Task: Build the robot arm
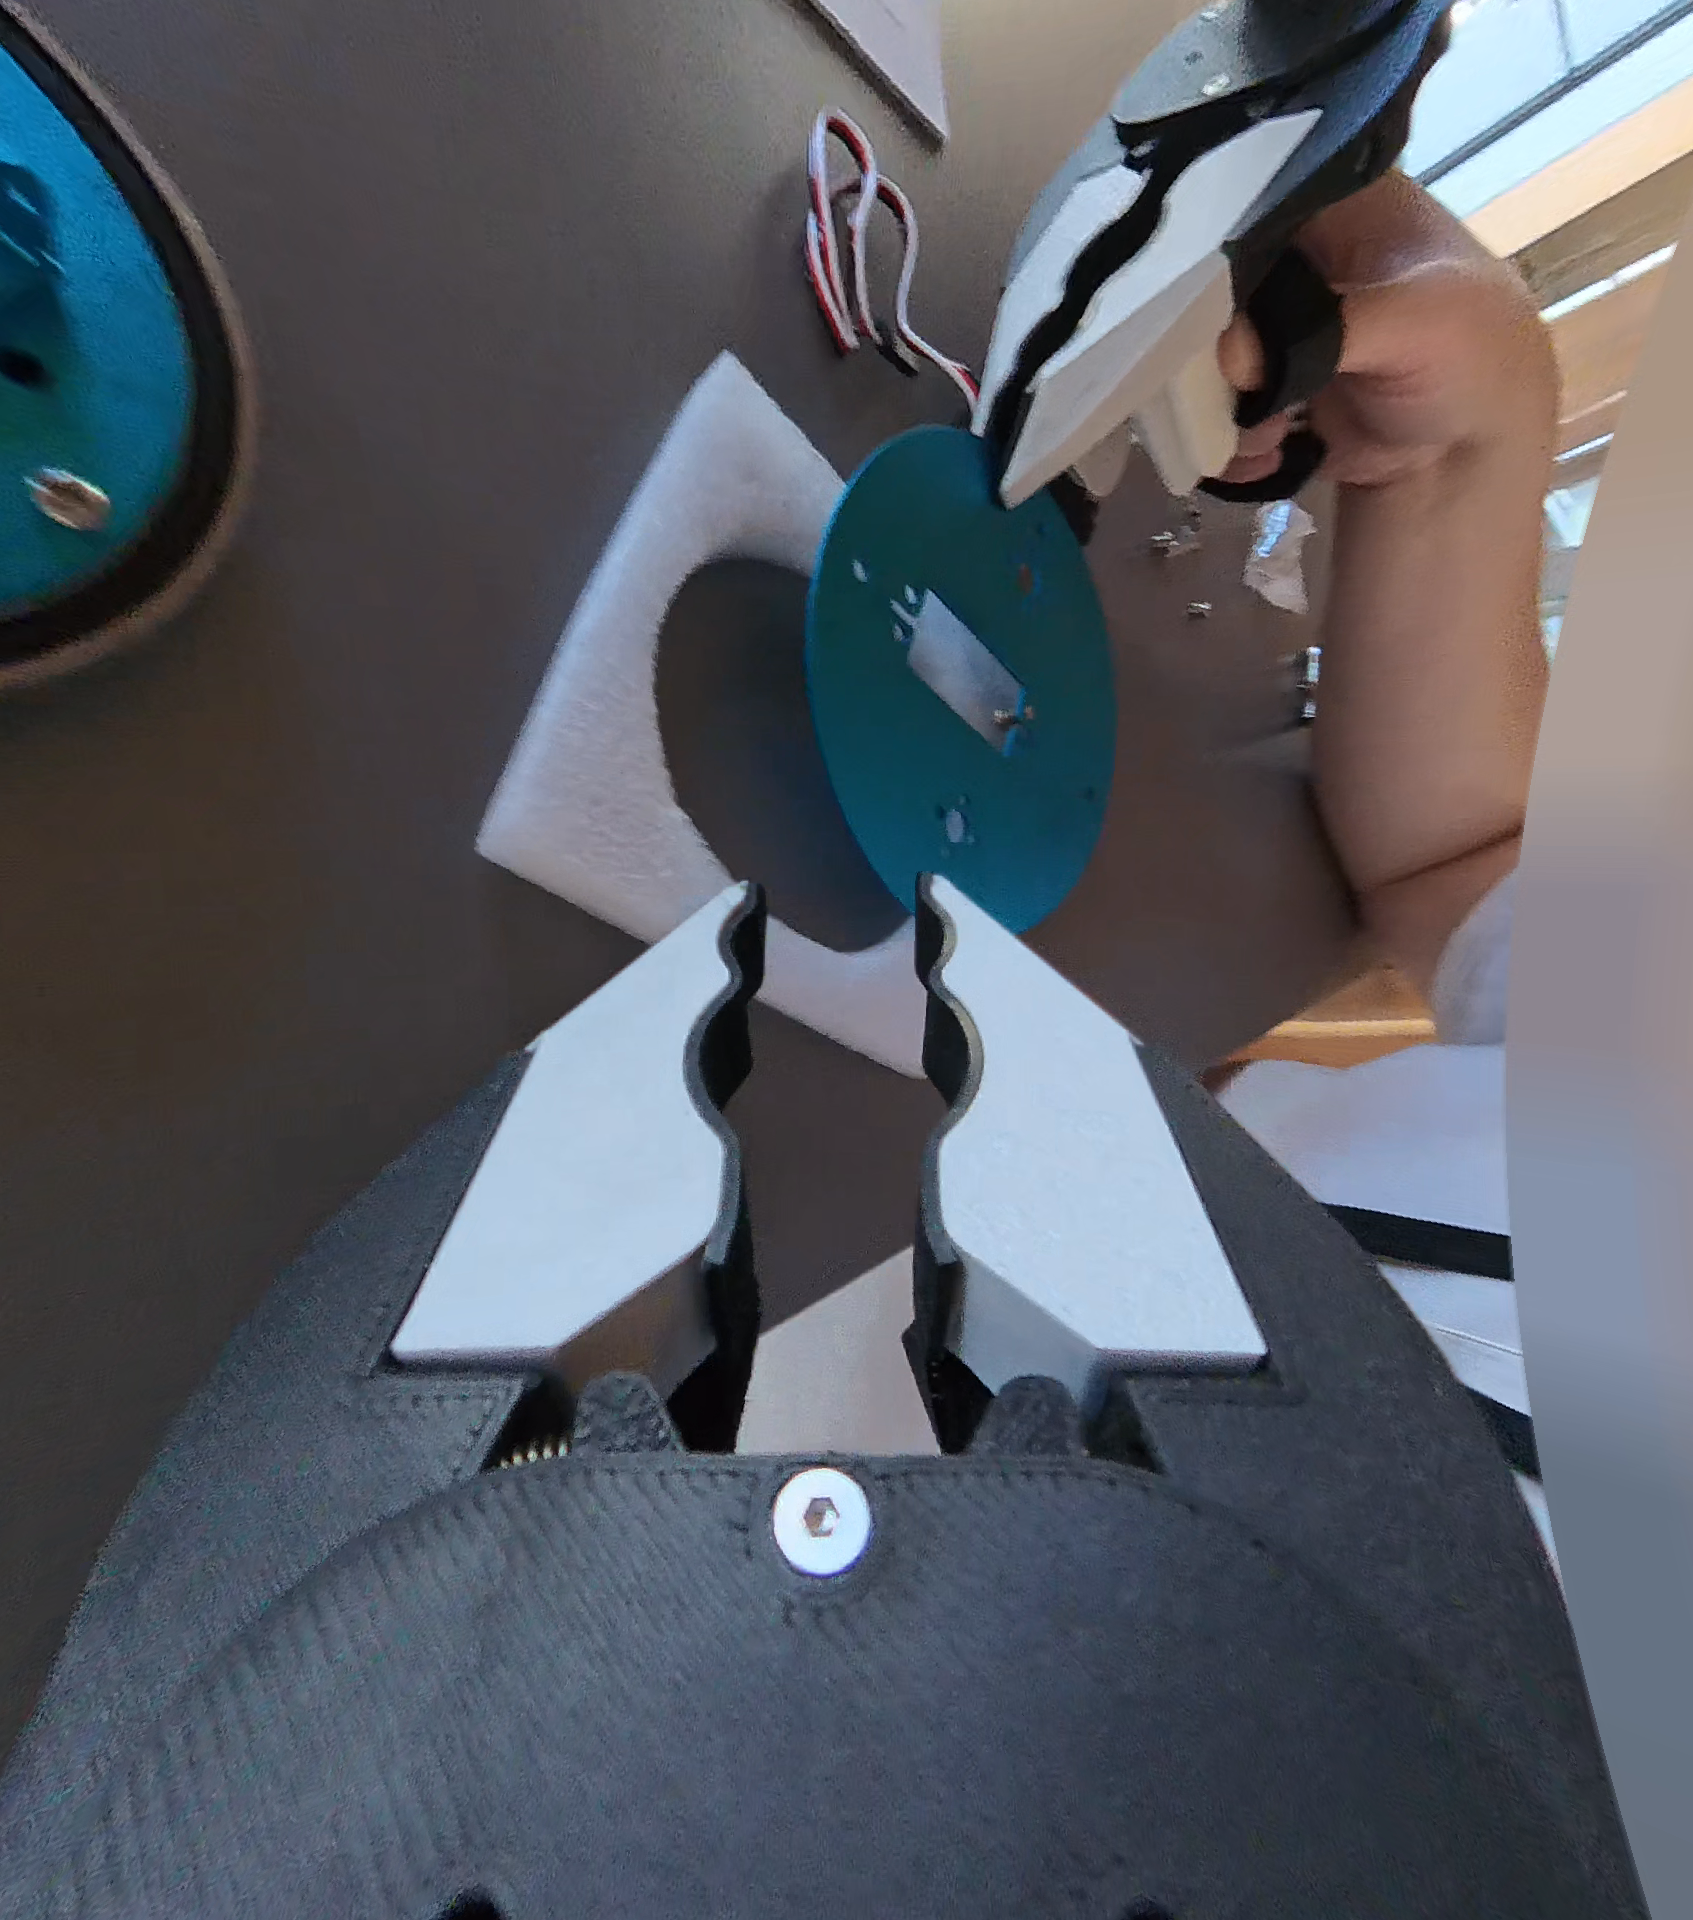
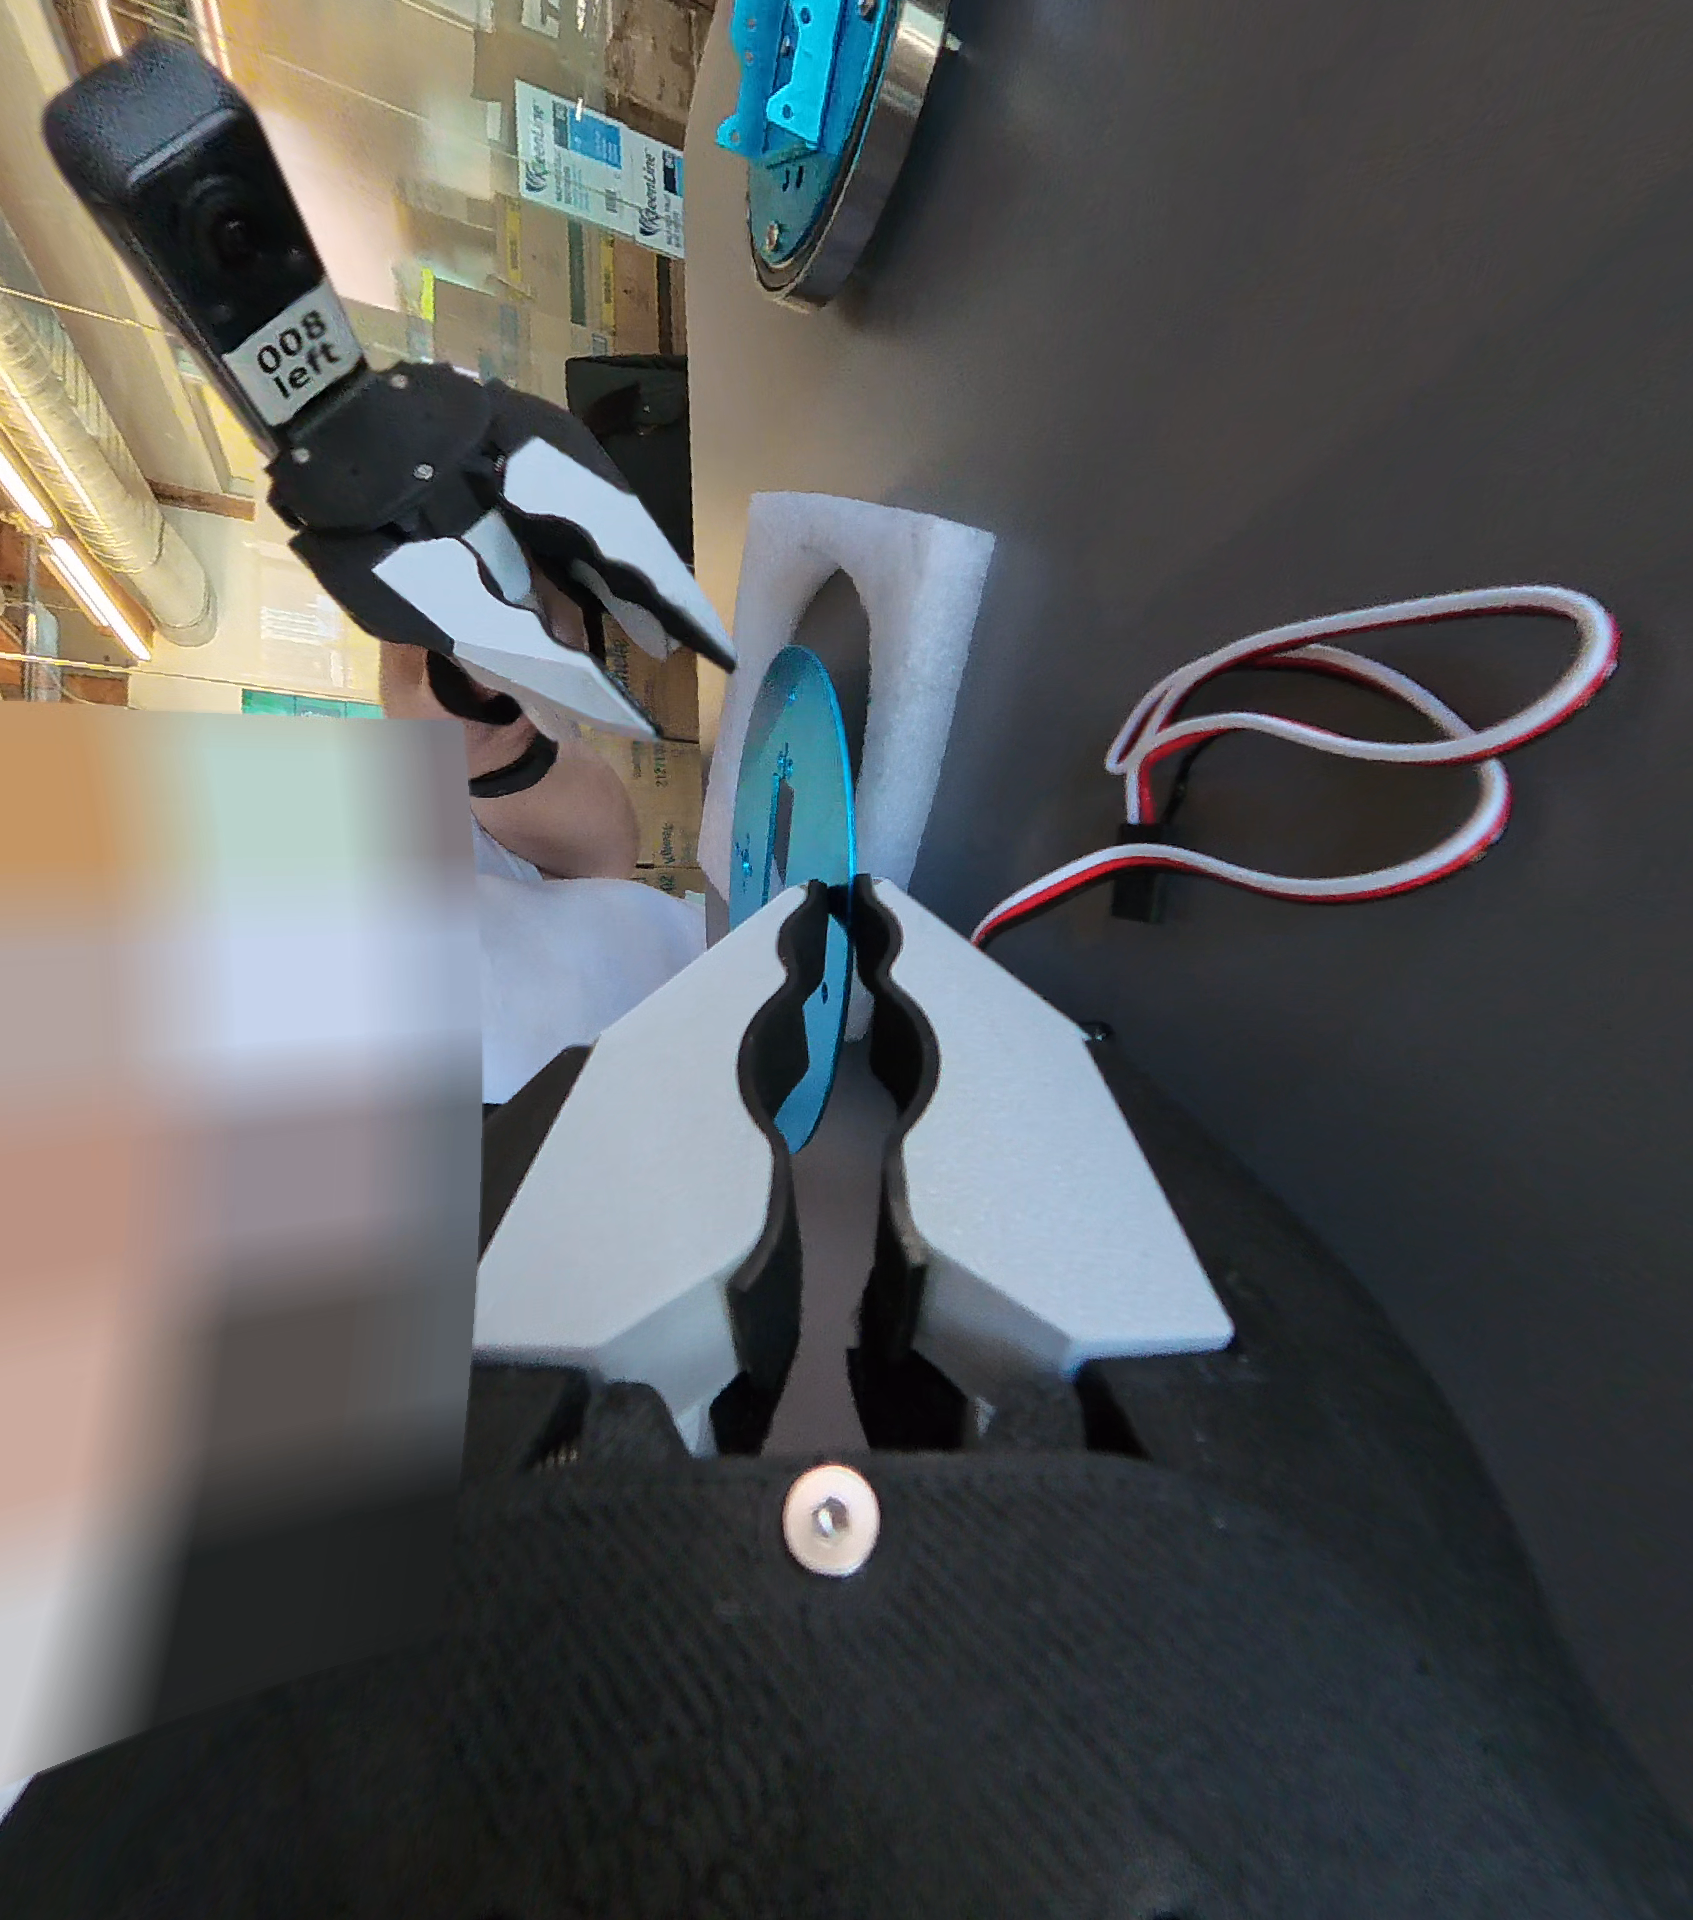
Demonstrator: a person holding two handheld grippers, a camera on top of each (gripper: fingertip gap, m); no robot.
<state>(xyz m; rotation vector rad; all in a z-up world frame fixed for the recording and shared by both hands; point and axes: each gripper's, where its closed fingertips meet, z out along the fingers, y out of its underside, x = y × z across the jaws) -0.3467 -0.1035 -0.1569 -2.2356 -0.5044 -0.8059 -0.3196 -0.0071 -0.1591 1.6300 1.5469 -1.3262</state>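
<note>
The right tool (image 2: 837, 894) is clamped on the rim of a thin blue disc (image 1: 961, 675), its fingers pinching the edge from both faces, so the disc is held up off the dark surface (image 1: 354, 831) and tilted nearly on edge. The disc has a rectangular slot at its middle and several small holes. It looks like stiff sheet metal, light, with smooth, painted faces that could slide in a pinch; the rim is the natural place to hold it, well away from the slot.

The left tool (image 1: 837, 899) stands parted with nothing between its fingers. Its tips are just beside the disc's opposite rim; whether one tip touches the edge is hard to tell from these views.

Behind the disc lies a white foam block (image 1: 613, 727) with a round cut-out, flat on the surface. Near it is a looped red, white and black cable (image 2: 1341, 748) with a small black plug. Farther off stands a round base (image 2: 821, 156) with a blue top plate and a dark band about it. A few small screws (image 1: 1174, 540) lie scattered beyond the right tool.
</note>
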